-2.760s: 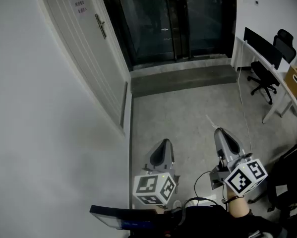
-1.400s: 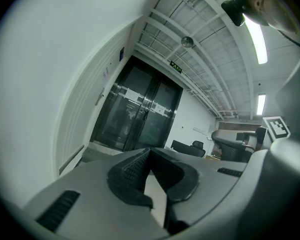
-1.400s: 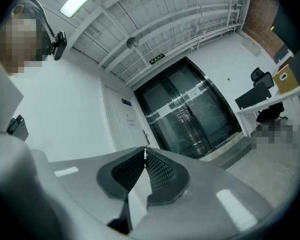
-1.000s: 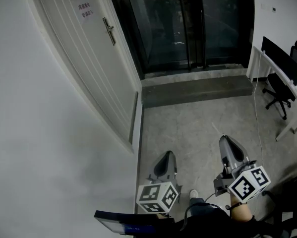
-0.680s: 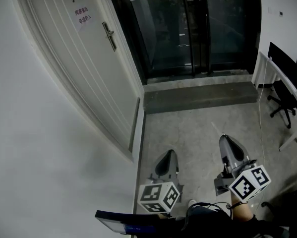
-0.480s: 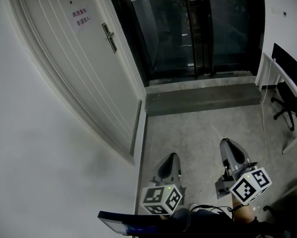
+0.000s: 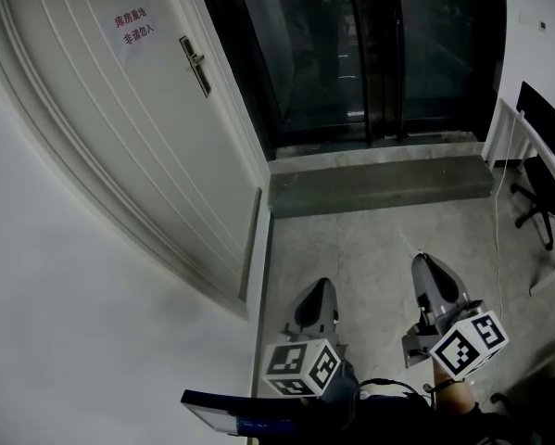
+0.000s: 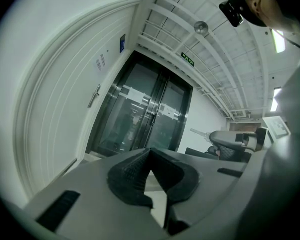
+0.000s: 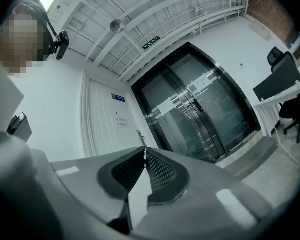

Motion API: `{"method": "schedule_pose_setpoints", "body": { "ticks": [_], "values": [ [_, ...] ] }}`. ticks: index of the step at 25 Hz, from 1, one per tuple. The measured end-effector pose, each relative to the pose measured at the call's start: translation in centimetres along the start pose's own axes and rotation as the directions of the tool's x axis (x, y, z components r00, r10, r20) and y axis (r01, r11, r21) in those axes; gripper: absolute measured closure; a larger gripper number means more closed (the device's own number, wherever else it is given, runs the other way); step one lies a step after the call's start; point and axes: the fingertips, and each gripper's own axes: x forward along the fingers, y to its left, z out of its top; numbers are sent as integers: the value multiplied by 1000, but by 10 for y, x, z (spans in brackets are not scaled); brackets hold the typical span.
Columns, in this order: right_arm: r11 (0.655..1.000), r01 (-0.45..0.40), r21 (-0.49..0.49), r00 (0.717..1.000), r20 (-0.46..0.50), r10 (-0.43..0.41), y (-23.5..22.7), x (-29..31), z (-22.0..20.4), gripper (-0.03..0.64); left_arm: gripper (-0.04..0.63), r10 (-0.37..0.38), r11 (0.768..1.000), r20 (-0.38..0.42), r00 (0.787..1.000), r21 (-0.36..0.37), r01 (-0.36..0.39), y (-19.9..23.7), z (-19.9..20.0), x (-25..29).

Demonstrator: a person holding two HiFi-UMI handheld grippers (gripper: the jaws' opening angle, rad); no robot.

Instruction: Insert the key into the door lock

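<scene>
Two claws (image 7: 319,291) (image 7: 424,267), one key (image 8: 200,132), one white door (image 7: 119,142), one handle (image 7: 195,66)

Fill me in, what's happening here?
A person holds a gripper in each hand, facing a closed white door with a lever handle. The right gripper is shut on a thin metal tip, likely the key. The left gripper is shut and empty. Both are low and well short of the handle; insertion has not started.
</scene>
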Motion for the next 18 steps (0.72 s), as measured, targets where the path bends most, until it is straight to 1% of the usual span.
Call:
{"method": "schedule_pose_setpoints", "body": {
  "ticks": [4, 8, 13, 18],
  "values": [
    [1000, -9, 1, 1000, 19, 9, -9, 62, 5, 604, 595, -23, 1000, 18, 1000, 10, 23, 30, 29, 51],
    [1000, -23, -20, 999, 35, 24, -11, 123, 6, 604, 595, -32, 999, 23, 999, 13, 32, 66, 50, 95],
    [1000, -15, -14, 999, 37, 15, -20, 182, -1, 605, 595, -30, 1000, 13, 999, 3, 30, 109, 65, 140],
    [1000, 0, -21, 1000, 30, 1, -32, 223, -8, 606, 595, -34, 999, -1, 999, -7, 34, 136, 69, 175]
  ]
}}
